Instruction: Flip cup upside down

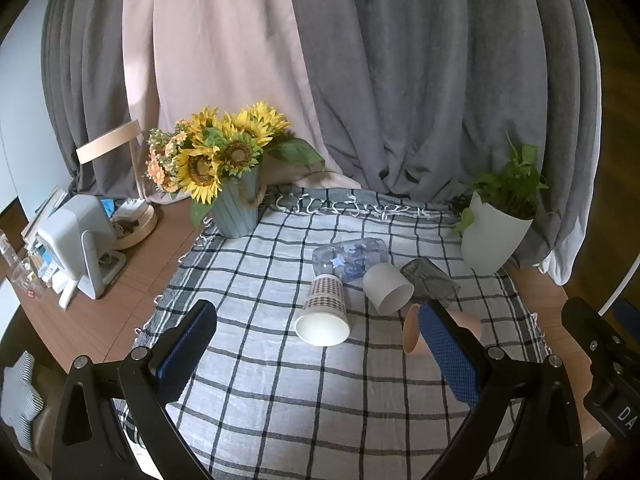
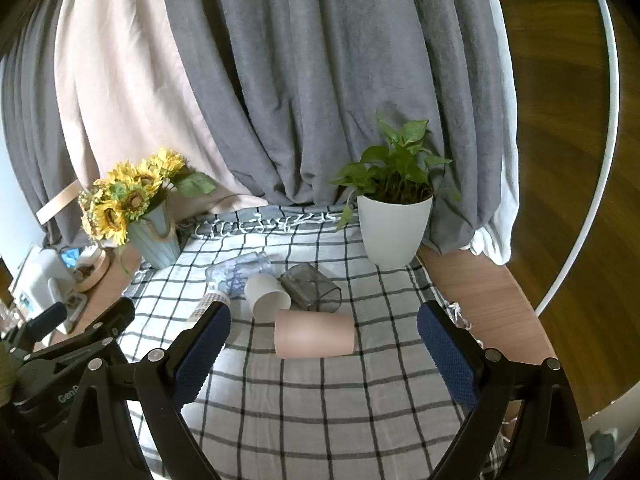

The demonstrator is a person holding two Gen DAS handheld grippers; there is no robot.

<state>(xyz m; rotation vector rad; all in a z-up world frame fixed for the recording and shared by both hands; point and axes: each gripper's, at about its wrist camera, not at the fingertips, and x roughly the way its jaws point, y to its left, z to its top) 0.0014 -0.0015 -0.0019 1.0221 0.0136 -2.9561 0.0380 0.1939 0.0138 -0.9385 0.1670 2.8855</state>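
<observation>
Five tipped cups [image 1: 323, 314], two flowerpots [image 1: 490, 238]

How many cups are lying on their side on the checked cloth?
5: the plaid paper cup front left, the white cup in the middle, the pink cup front right, the clear printed cup behind, the dark clear cup right. None seems hidden.

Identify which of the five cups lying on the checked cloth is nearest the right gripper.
The pink cup, lying on its side directly between the open right gripper's fingers. The white cup, plaid, dark glass and clear printed ones lie farther back.
</observation>
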